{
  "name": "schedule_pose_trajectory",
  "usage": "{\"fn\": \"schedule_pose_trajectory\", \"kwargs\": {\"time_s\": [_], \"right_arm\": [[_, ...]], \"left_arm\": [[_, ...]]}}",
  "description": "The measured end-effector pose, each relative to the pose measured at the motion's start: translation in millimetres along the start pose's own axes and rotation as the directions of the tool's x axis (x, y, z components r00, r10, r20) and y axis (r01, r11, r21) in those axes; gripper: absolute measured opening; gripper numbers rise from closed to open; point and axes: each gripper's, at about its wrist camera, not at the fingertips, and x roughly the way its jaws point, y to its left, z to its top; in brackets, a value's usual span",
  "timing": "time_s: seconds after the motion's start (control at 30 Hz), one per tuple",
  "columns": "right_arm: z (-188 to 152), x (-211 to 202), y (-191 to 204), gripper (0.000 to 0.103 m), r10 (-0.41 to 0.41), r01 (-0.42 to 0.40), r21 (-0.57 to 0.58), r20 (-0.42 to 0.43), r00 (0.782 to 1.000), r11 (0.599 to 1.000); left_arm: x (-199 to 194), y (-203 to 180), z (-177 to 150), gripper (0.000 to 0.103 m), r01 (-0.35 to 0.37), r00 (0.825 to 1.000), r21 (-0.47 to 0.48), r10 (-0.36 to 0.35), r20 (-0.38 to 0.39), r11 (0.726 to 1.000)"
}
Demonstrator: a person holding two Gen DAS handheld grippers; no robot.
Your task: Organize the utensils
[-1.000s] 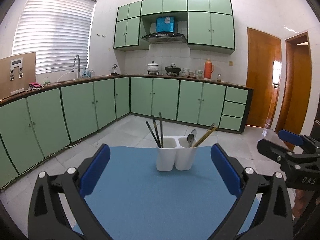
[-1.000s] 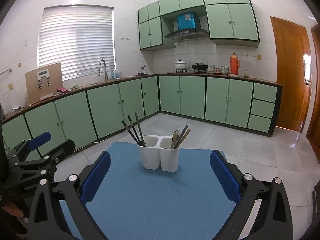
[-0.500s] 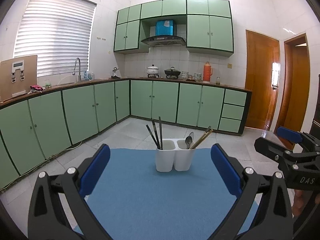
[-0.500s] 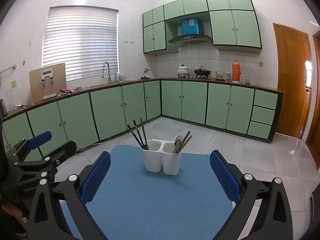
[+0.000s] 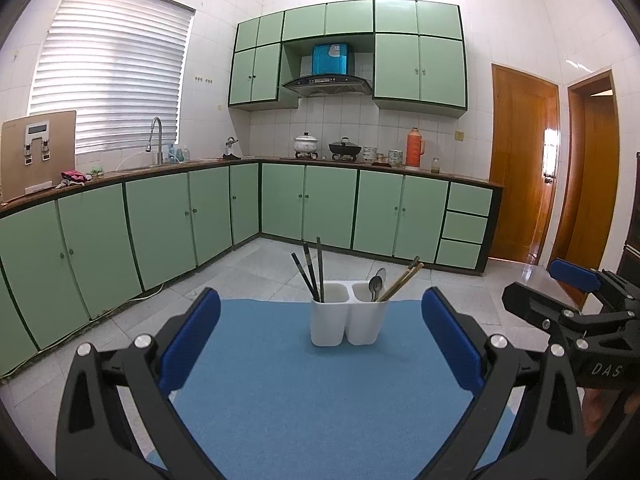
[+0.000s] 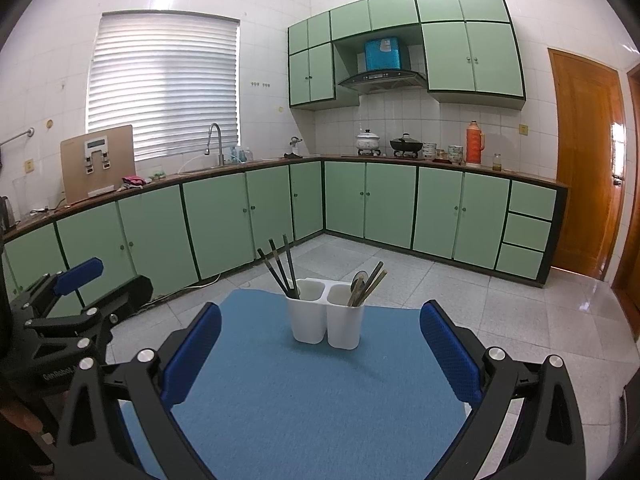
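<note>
Nearest the left wrist camera, the left gripper [image 5: 320,344] hangs over the blue mat [image 5: 304,400] with its blue-padded fingers [image 5: 190,342] spread wide and nothing between them. The right gripper [image 6: 320,346] sits the same way, fingers apart and empty (its black frame also shows at the right edge of the left view). Farther along the mat, near its far edge, stands the white two-compartment holder [image 5: 349,318], upright. Its left compartment holds dark chopsticks [image 5: 310,270]; its right one holds a metal spoon [image 5: 376,282] and light wooden chopsticks [image 5: 402,280] leaning right. Beyond lie a pale tiled floor [image 5: 256,264] and green cabinets [image 5: 328,208]
</note>
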Motion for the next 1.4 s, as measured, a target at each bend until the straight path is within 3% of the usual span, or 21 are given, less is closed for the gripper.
{"fn": "schedule_pose_trajectory", "kwargs": {"time_s": [1.4], "right_arm": [[-0.4, -0.5, 2.2, 0.098, 0.000, 0.000, 0.002, 0.002, 1.000, 1.000]], "left_arm": [[-5.3, -2.6, -0.2, 0.098, -0.004, 1.000, 0.002, 0.004, 0.005, 1.000]]}}
